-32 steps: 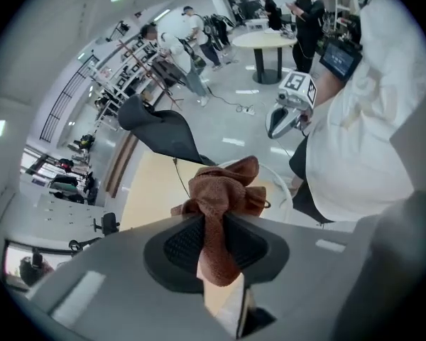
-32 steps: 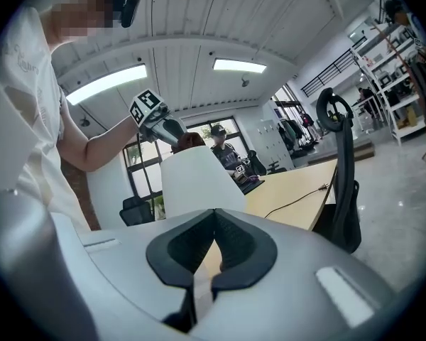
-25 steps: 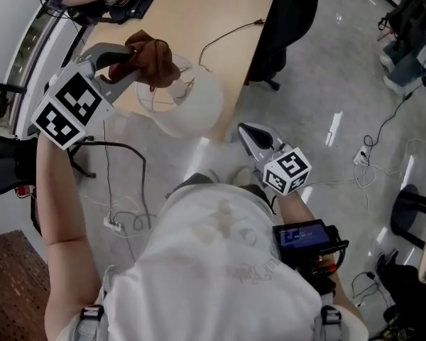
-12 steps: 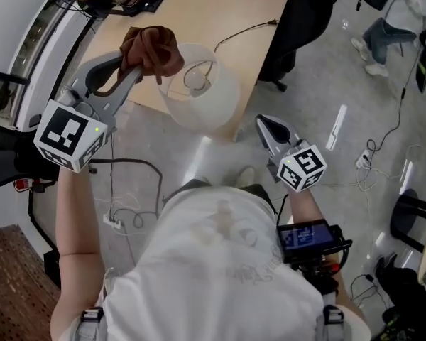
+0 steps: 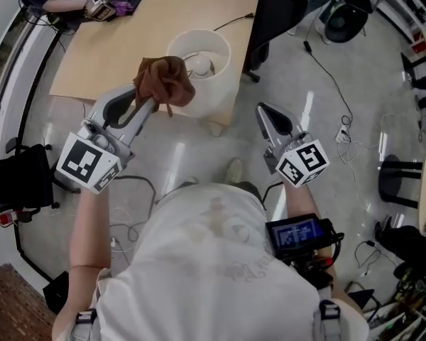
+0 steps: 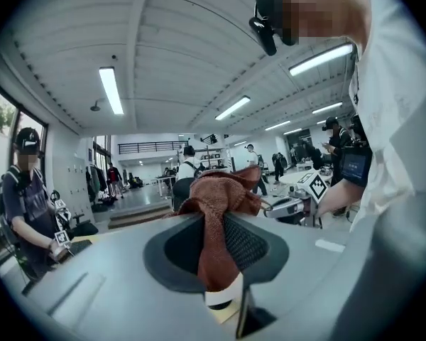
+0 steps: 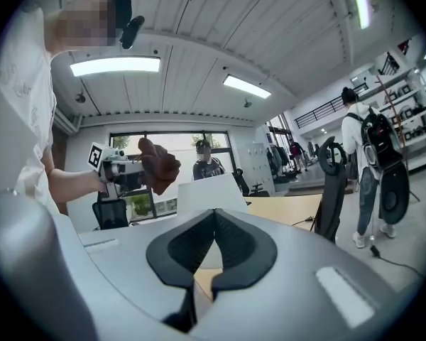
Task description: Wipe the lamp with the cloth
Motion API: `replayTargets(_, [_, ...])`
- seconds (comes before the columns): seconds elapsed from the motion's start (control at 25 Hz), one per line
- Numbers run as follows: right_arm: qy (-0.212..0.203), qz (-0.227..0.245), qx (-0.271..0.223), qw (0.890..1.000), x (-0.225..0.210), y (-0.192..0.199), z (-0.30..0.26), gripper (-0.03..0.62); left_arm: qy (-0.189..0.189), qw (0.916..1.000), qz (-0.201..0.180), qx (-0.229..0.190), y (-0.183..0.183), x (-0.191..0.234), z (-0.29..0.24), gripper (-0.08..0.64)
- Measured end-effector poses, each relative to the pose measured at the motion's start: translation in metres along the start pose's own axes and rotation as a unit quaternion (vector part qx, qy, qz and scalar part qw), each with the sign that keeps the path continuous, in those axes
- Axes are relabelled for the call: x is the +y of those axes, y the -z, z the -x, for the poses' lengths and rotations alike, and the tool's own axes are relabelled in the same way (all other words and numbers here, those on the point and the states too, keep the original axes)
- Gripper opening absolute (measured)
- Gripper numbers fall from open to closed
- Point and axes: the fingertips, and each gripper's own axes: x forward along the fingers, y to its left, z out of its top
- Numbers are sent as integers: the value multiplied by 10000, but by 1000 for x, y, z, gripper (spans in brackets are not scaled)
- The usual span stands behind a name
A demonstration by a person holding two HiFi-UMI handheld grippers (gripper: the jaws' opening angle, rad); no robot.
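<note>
You have the rust-brown knitted cloth clamped in your left gripper. The jaws are pinched narrow on a bunched fold, and the rest of it puffs out past the tips. The white drum-shaded lamp stands on the pale wooden tabletop, just ahead and to the right of that gripper. Its shade is open at the top, with the bulb showing inside. From above, the cloth overlaps the near rim of the shade. In your right gripper view it hangs at rim height, just beside the shade. I cannot tell whether it is touching.

So I read this as the approach: cloth in hand, wiping not clearly begun. The next move calls for you to bring the bunched cloth against the shade's outer wall. Then drag it round or down with light pressure. That looks like a light shade, and it sits by the tabletop's near edge. A hard push could tip it or shove it away.

Your left forearm reaches forward, with the gripper roughly level and angled in toward the lamp. Your right gripper has its jaws together on nothing. It points forward, roughly level, out over the floor near the lamp's right side. From there it is well placed to steady the shade if it wobbles.
</note>
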Motion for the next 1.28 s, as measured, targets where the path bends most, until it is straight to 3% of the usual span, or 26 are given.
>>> replayTargets(0.12, [188, 73, -56, 9998, 10, -20, -3, 14, 260, 9995, 100, 125, 11, 5, -4, 77])
replayTargets(0.2, [138, 133, -114, 9998, 23, -27, -6, 14, 194, 9996, 8, 217, 16, 7, 0, 77])
replayTargets(0.4, [252, 111, -120, 9995, 66, 3, 20, 14, 133, 9993, 317, 148, 62, -22, 24, 77])
replayTargets(0.76, [574, -35, -178, 9982, 91, 23, 54, 12, 183, 9954, 924, 166, 107, -65, 21, 75])
replayTargets(1.0, [612, -15, 22, 9981, 126, 48, 84, 13, 356, 9932, 1094, 188, 131, -110, 44, 77])
replayTargets(1.28, [713, -93, 57, 9974, 139, 68, 68, 13, 590, 9913, 1160, 214, 162, -109, 58, 77])
